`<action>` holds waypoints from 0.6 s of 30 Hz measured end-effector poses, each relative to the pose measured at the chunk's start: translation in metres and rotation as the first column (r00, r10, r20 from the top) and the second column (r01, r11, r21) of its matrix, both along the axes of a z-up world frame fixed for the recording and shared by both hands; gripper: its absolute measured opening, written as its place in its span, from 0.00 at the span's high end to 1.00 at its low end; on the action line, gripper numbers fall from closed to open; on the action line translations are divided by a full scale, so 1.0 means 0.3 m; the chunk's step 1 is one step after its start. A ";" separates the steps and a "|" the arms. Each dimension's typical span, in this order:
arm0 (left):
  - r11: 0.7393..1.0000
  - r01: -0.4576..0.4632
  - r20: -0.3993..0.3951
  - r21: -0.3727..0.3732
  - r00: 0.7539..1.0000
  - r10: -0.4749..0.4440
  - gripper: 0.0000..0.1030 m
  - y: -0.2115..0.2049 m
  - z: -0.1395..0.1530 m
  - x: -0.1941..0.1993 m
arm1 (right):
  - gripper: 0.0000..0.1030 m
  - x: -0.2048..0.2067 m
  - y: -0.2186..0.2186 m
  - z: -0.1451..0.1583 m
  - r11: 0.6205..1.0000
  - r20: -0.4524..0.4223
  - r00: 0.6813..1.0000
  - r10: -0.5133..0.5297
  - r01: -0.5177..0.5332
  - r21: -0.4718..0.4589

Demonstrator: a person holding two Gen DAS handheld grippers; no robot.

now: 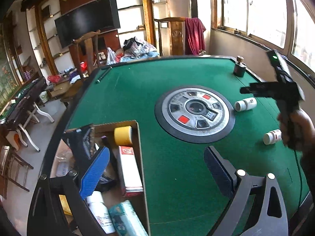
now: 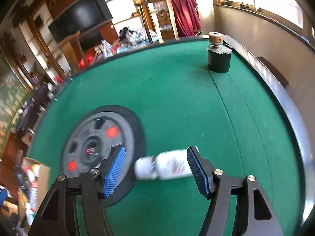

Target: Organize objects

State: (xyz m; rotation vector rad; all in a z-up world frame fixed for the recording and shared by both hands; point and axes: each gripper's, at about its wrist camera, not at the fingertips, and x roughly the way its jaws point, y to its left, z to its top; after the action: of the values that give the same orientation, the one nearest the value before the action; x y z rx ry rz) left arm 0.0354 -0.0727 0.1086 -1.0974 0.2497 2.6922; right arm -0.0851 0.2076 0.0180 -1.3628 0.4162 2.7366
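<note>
A cardboard box (image 1: 140,147) at the table's near left holds a yellow roll (image 1: 123,135), a red-and-white carton (image 1: 130,169), a white bottle (image 1: 99,214) and a teal packet (image 1: 126,219). My left gripper (image 1: 157,173) is open and empty, its left finger over the box. Two white bottles lie on the green felt, one (image 1: 246,104) beside the centre disc, one (image 1: 272,136) nearer. My right gripper (image 2: 155,167) is open, its fingers either side of a lying white bottle (image 2: 165,167); it also shows in the left wrist view (image 1: 256,88).
A round grey control disc (image 1: 195,114) sits in the table centre. A dark cylinder with a wooden knob (image 2: 218,57) stands at the far right corner by the raised rim (image 2: 285,102). A pen (image 1: 103,74) lies at the far left edge. Chairs stand behind the table.
</note>
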 end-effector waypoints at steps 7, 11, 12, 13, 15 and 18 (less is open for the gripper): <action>1.000 0.000 0.032 0.021 0.999 0.000 0.06 0.004 -0.033 -0.022 | 0.32 -0.101 0.081 -0.062 0.992 0.120 0.987 -0.110 0.101 0.079; 0.998 -0.004 0.068 0.056 0.998 0.000 0.06 0.003 -0.055 -0.042 | 0.32 -0.095 0.052 -0.095 1.000 0.154 0.988 -0.018 0.017 0.005; 0.998 -0.003 0.072 0.058 0.997 -0.001 0.06 0.004 -0.058 -0.043 | 0.34 -0.084 0.028 -0.092 1.000 0.147 0.989 0.020 -0.021 0.003; 0.998 -0.002 0.074 0.059 0.997 -0.002 0.06 0.007 -0.060 -0.044 | 0.35 -0.071 -0.003 -0.087 0.998 0.140 0.988 0.068 -0.069 0.003; 0.998 0.000 0.081 0.062 0.997 -0.005 0.06 0.009 -0.062 -0.042 | 0.40 -0.041 -0.074 -0.079 0.985 0.141 0.976 0.168 -0.170 0.005; 0.997 0.002 0.091 0.077 0.996 -0.010 0.06 0.006 -0.064 -0.035 | 0.42 0.010 -0.182 -0.079 0.941 0.161 0.929 0.333 -0.337 -0.002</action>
State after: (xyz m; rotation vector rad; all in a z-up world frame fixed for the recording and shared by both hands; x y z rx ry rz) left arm 0.0249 -0.0708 0.0894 -1.1906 0.1320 2.6145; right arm -0.0822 0.1531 -0.0057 -1.7789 0.1468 2.8428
